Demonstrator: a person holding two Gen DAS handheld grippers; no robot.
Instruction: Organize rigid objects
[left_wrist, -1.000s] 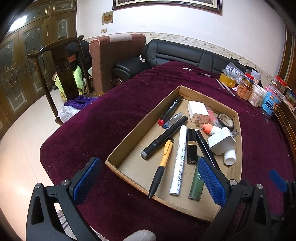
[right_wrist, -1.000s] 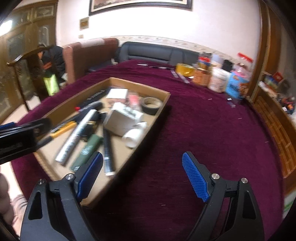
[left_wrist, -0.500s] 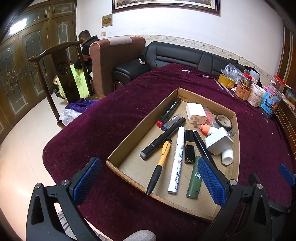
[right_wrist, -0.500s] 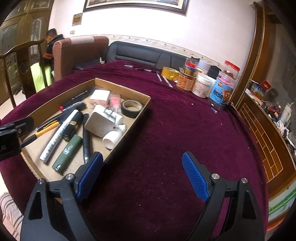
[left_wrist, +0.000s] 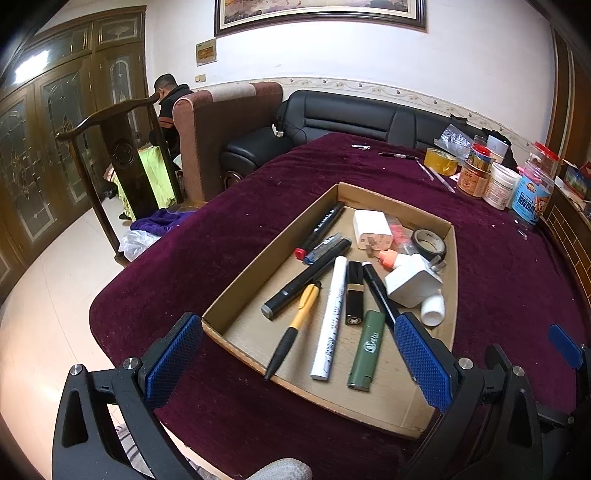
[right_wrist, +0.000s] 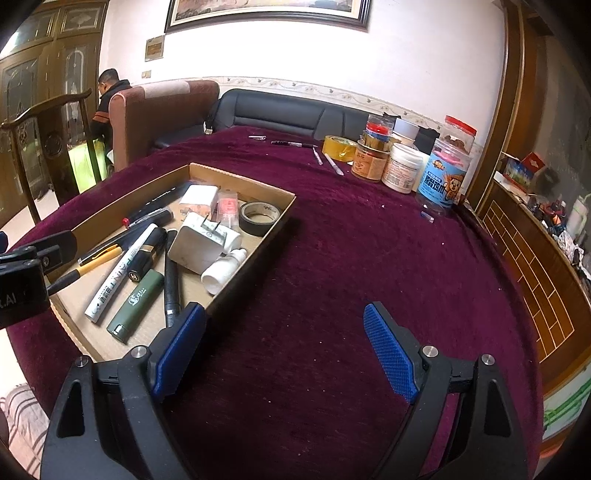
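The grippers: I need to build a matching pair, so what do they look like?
Both the left gripper and the right gripper have black frames with triangular cut-outs and silver screw heads. Their fingers carry blue pads with a cross-hatched texture. No cables show.

Person (left_wrist: 170, 107) newly behind armchair (left_wrist: 225, 129)

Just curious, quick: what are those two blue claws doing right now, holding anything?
Left claw: open, holding nothing.
Right claw: open, holding nothing.
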